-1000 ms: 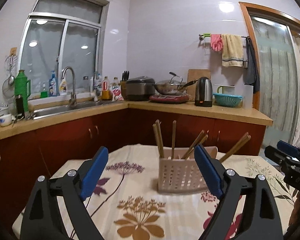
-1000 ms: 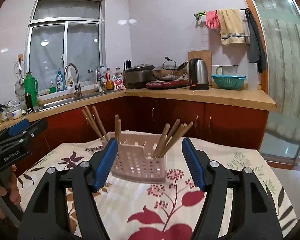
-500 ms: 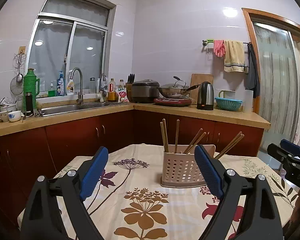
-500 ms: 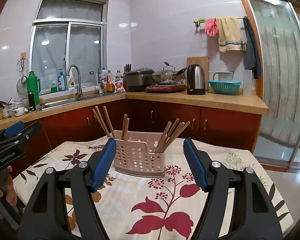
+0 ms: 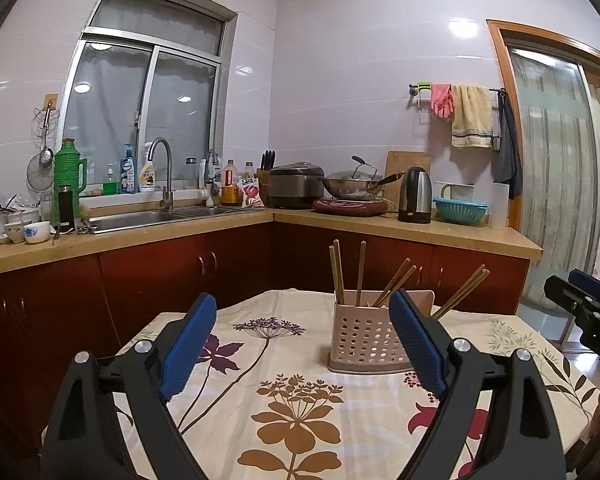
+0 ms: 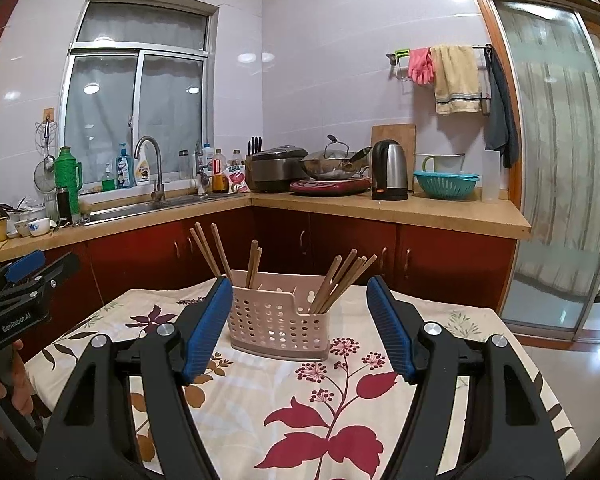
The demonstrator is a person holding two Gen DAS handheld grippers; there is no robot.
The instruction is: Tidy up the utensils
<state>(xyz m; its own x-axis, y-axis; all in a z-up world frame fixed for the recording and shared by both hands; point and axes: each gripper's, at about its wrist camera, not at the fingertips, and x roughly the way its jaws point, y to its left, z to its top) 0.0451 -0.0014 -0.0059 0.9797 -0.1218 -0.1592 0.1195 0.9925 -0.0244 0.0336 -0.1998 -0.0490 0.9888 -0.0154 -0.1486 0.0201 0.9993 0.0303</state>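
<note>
A pink perforated utensil holder (image 5: pixel 366 338) stands on the flowered tablecloth (image 5: pixel 300 400) and holds several wooden chopsticks (image 5: pixel 392 282) that lean in separate compartments. It also shows in the right wrist view (image 6: pixel 278 320), with its chopsticks (image 6: pixel 342 280). My left gripper (image 5: pixel 302 340) is open and empty, pulled back from the holder. My right gripper (image 6: pixel 298 322) is open and empty, a short way in front of the holder. Each gripper shows at the edge of the other's view: the right (image 5: pixel 584 304) and the left (image 6: pixel 20 280).
The table (image 6: pixel 440 312) stands in a kitchen corner. Behind it runs a counter (image 5: pixel 420 230) over red cabinets, with a sink (image 5: pixel 160 216), bottles, a rice cooker, a wok and a kettle (image 5: pixel 416 196). A glass sliding door (image 6: pixel 556 160) is at the right.
Both grippers have drawn back and up from the holder, which looks smaller and farther now. Both stay open and empty. The holder and chopsticks have not moved.
</note>
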